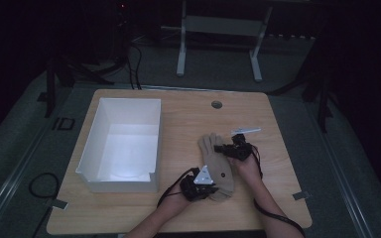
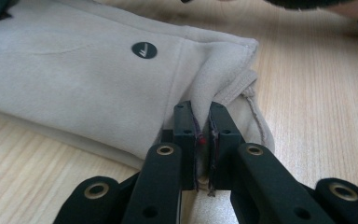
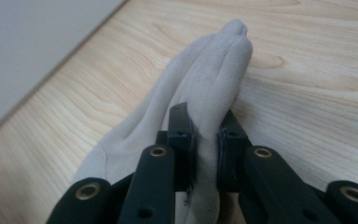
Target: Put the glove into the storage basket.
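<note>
- My left gripper (image 2: pixel 204 122) pinches the glove (image 1: pixel 217 163) by its cuff edge; glove lies right of the white box (image 1: pixel 121 144)
- My right gripper (image 3: pixel 206 133) clamps its fingertip end; bare table (image 1: pixel 273 148) beyond

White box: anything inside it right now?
The white box looks empty in the high view: a bare floor and walls. Its near wall hides a strip of floor behind it. The glove lies outside, held by both grippers.
</note>
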Demonstrator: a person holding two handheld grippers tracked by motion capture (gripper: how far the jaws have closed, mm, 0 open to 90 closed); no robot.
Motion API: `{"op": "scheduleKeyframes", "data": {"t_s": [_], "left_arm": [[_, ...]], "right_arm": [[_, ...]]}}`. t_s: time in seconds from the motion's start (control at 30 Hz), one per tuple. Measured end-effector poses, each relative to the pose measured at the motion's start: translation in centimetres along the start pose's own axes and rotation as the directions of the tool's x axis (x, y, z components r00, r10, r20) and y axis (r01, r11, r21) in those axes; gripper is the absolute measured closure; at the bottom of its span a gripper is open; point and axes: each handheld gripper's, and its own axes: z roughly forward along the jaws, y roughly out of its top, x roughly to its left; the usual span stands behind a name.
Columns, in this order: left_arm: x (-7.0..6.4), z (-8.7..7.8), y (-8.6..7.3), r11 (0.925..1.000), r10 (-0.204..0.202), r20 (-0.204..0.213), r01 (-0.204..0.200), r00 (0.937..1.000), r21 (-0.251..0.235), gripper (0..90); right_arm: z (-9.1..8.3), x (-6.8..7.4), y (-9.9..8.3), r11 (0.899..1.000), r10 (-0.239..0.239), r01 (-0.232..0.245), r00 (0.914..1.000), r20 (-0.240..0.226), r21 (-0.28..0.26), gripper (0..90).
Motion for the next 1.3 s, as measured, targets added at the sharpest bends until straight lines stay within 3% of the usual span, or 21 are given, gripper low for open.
{"op": "scheduleKeyframes", "data": {"t_s": [0.07,0.1,0.17,0.3,0.43,0.47,0.53,0.63,0.7,0.83,0.93,1.1,1.3], "left_arm": [[-0.1,-0.3,0.2,0.9999,0.005,-0.007,-0.006,1.0,-0.013,85.0],[0.0,-0.4,0.4,0.9999,0.014,-0.005,-0.014,0.9999,-0.001,85.0],[0.0,-0.8,0.8,0.9997,0.025,-0.013,-0.025,0.9996,0.002,85.0],[0.0,-1.0,0.9,0.999,0.042,-0.025,-0.042,0.9988,0.017,84.9],[0.2,-0.6,0.3,0.9996,0.018,-0.016,-0.017,0.9997,0.023,84.7],[0.3,-0.6,0.1,0.9999,0.003,-0.012,-0.003,0.9999,0.017,84.6],[0.4,-0.5,-0.1,0.9998,-0.001,-0.004,0.001,1.0,0.022,84.6],[0.4,-0.4,-0.2,0.9997,0.003,-0.005,-0.002,1.0,0.023,84.5],[0.5,-0.4,-0.2,0.9995,0.004,0.002,-0.004,1.0,0.03,84.5],[0.7,-0.3,-0.4,0.9996,-0.012,0.008,0.012,0.9999,0.024,84.5],[0.5,-0.3,-0.4,0.9997,-0.007,0.001,0.007,1.0,0.023,84.5],[0.5,-0.4,-0.4,0.9995,-0.017,0.015,0.017,0.9997,0.026,84.6],[0.5,-1.3,0.3,0.9996,-0.024,0.008,0.024,0.9997,0.014,84.8]], "right_arm": [[-0.3,0.1,0.2,1.0,0.008,-0.008,1.0,-0.004,-0.016,83.4],[-0.4,0.1,0.4,1.0,0.013,-0.014,0.9995,-0.029,-0.02,83.4],[-0.6,0.4,0.8,1.0,0.006,-0.007,0.9997,-0.023,-0.019,83.4],[-0.7,0.7,1.2,1.0,-0.009,0.009,1.0,0.001,-0.016,83.1],[-0.3,0.7,0.7,1.0,-0.027,0.027,0.9986,0.045,-0.007,80.4],[-0.1,0.7,0.6,1.0,-0.03,0.03,0.9982,0.051,0.001,78.3],[0.2,0.4,0.5,1.0,0.007,-0.007,0.999,0.045,0.006,62.9],[0.5,-0.1,0.4,1.0,0.029,-0.03,0.997,0.072,0.006,47.1],[0.8,-0.6,0.3,0.998,0.055,-0.056,0.9978,0.036,0.029,44.3],[1.1,-1.1,0.4,0.995,0.074,-0.073,0.9972,-0.01,0.062,48.4],[1.3,-1.3,0.4,0.994,0.074,-0.069,0.9952,-0.064,0.079,65.0],[1.1,-0.1,0.6,0.997,0.019,-0.016,0.999,-0.04,0.081,77.7],[0.1,0.5,1.1,1.0,0.03,-0.03,0.999,-0.034,0.007,80.1]]}}
